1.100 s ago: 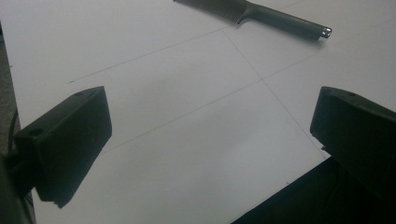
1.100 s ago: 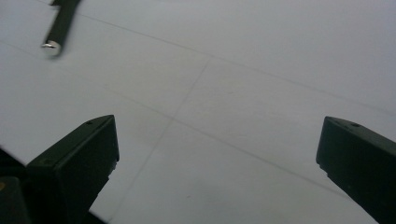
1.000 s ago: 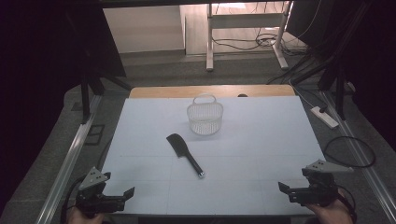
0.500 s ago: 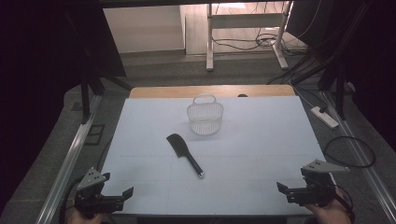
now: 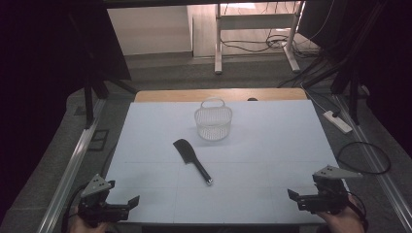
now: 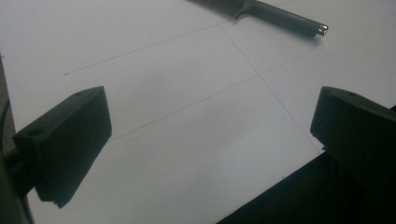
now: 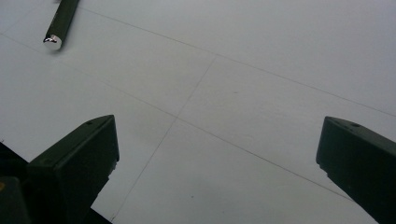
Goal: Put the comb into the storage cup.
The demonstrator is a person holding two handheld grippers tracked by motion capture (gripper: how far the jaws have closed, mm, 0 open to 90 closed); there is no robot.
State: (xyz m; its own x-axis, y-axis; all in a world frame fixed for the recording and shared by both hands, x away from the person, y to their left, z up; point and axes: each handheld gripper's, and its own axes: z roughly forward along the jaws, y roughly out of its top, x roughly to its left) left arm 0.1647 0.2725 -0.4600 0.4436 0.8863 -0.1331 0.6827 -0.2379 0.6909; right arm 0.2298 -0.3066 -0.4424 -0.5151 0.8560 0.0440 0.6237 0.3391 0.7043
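Left gripper [image 5: 127, 205] first: its two black jaws stand wide apart with nothing between them, just bare white table [image 5: 272, 145] under the gap. It sits low at the near left corner of the table, in the person's left hand [image 5: 87, 224], pointing inward along the front edge. In the left gripper view the same wide spread shows, left gripper [image 6: 210, 154] over the white surface, and the handle end of the knife [image 6: 285, 18] lies well ahead at the top.

Over to the right gripper [image 5: 294, 198]: jaws also spread wide, empty, aimed inward from the near right corner, with the grey three-cornered plate on top and the right hand [image 5: 342, 221] behind it. From its own camera the right gripper [image 7: 217, 154] frames plain table, and the knife's metal-capped handle tip [image 7: 58, 28] peeks in at the top left.

The knife [image 5: 192, 160], a dark cleaver, lies flat mid-table, blade away, handle toward the front, well apart from both grippers. Just beyond it stands a white wire basket [image 5: 213, 122], upright, near the blade but not touching.
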